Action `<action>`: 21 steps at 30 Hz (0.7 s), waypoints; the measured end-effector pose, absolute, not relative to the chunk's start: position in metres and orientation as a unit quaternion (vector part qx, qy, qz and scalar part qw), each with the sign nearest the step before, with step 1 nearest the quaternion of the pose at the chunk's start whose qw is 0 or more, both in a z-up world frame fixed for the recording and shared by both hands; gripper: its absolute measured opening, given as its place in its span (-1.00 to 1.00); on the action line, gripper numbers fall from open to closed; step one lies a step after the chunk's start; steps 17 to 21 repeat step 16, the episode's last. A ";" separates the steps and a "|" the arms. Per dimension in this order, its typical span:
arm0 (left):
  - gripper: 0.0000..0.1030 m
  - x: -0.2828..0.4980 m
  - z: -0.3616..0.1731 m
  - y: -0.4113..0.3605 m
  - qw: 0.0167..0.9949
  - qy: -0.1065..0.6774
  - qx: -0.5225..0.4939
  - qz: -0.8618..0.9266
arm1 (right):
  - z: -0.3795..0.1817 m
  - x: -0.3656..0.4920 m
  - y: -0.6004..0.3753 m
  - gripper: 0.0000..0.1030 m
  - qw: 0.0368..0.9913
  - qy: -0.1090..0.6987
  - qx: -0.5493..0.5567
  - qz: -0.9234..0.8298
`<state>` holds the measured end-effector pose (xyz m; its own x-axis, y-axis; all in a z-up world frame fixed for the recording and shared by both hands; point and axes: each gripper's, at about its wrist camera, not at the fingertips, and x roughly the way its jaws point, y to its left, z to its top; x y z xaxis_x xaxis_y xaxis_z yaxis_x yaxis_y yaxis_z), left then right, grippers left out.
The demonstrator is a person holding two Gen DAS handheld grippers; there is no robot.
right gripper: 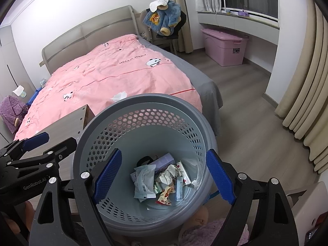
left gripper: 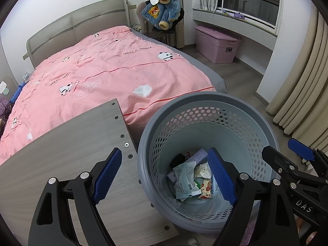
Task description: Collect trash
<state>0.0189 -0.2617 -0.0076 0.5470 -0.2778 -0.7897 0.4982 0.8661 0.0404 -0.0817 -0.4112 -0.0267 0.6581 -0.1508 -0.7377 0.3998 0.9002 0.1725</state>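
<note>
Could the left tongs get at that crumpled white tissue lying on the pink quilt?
Probably yes: the left tongs are open and empty, and the crumpled white tissue lies uncovered on the pink quilt, past the wooden board.

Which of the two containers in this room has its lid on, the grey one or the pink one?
The pink storage box under the window ledge: a ribbed lid covers it. The grey perforated basket by the bed stands open on top, with wrappers showing inside.

grey basket (left gripper: 207,106) with wrappers (left gripper: 189,181), wooden board (left gripper: 67,149), pink bed (left gripper: 106,69)
</note>
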 end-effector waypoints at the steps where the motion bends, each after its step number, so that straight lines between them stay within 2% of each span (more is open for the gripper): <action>1: 0.59 0.018 -0.007 -0.262 0.870 0.420 0.131 -0.223 | -0.026 -0.082 -0.411 0.60 0.896 0.384 0.162 -0.154; 21: 0.59 0.020 -0.004 -0.263 0.871 0.420 0.131 -0.219 | -0.026 -0.081 -0.410 0.60 0.896 0.385 0.161 -0.152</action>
